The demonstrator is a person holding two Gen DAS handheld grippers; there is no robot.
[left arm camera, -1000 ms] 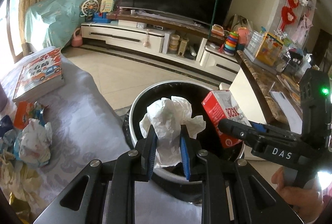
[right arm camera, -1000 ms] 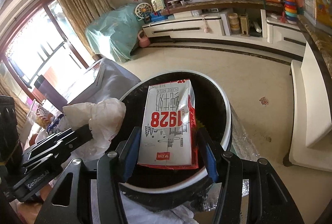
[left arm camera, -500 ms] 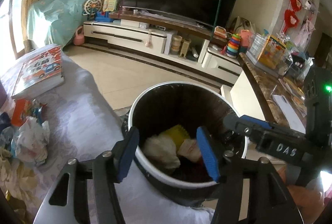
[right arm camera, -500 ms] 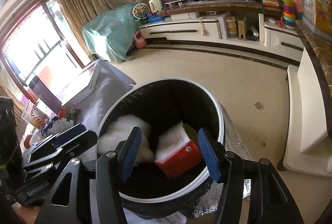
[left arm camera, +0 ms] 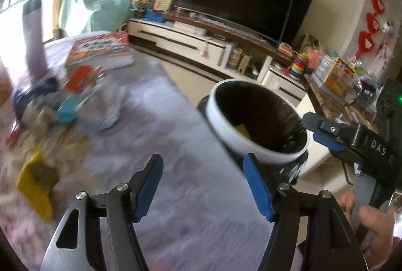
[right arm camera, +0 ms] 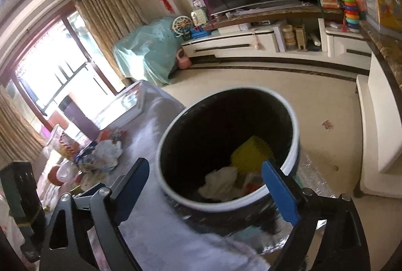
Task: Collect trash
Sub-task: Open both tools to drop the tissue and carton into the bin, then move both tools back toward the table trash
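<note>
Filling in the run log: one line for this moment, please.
left tool: opening, empty | right tool: opening, empty | bin: paper, yellow scrap inside | table: trash left

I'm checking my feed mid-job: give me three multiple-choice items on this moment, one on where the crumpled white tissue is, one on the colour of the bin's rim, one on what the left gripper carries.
1. Where does the crumpled white tissue lie?
A. on the floor by the TV stand
B. inside the bin
C. on top of the book

2. What colour is the bin's rim?
A. white
B. red
C. green

3. What does the left gripper carry?
A. a milk carton
B. a tissue
C. nothing

Answers:
1 B: the right wrist view shows the tissue on the bin's bottom, beside a yellow wrapper.
2 A: a white band runs round the dark liner in both views.
3 C: its jaws are opening and only the tablecloth shows between the blue pads.
</note>
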